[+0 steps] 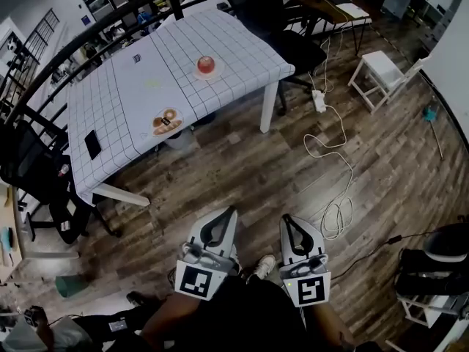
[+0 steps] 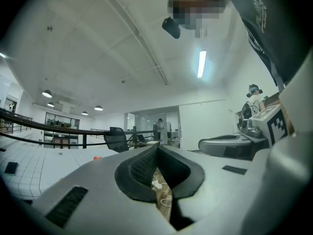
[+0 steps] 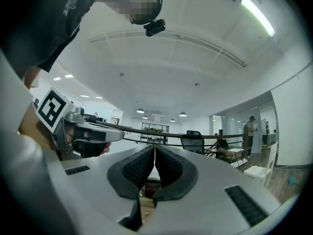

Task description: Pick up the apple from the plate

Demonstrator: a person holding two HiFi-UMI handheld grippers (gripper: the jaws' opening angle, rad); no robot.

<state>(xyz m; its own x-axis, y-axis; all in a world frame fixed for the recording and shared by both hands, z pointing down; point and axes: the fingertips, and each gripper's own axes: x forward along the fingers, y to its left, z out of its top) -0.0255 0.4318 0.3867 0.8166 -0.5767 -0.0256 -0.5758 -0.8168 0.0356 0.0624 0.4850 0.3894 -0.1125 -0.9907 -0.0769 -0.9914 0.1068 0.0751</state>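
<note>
The red apple (image 1: 207, 64) sits on a small plate (image 1: 208, 74) near the far right part of the white grid-patterned table (image 1: 132, 86). In the left gripper view it is only a small red spot (image 2: 97, 157) far off on the tabletop. Both grippers are held level at the bottom of the head view, over the wooden floor and well short of the table. The left gripper (image 1: 230, 213) has its jaws closed together with nothing between them. The right gripper (image 1: 286, 219) is likewise shut and empty. Each shows up in the other's view, the left gripper (image 3: 78, 131) and the right gripper (image 2: 244, 138).
A second plate with food (image 1: 167, 122) lies near the table's front edge, with a black flat object (image 1: 93, 144) to its left. Black chairs (image 1: 44, 174) stand left of and behind the table. A white stool (image 1: 377, 75) and cables with a power strip (image 1: 320, 101) are on the floor at right.
</note>
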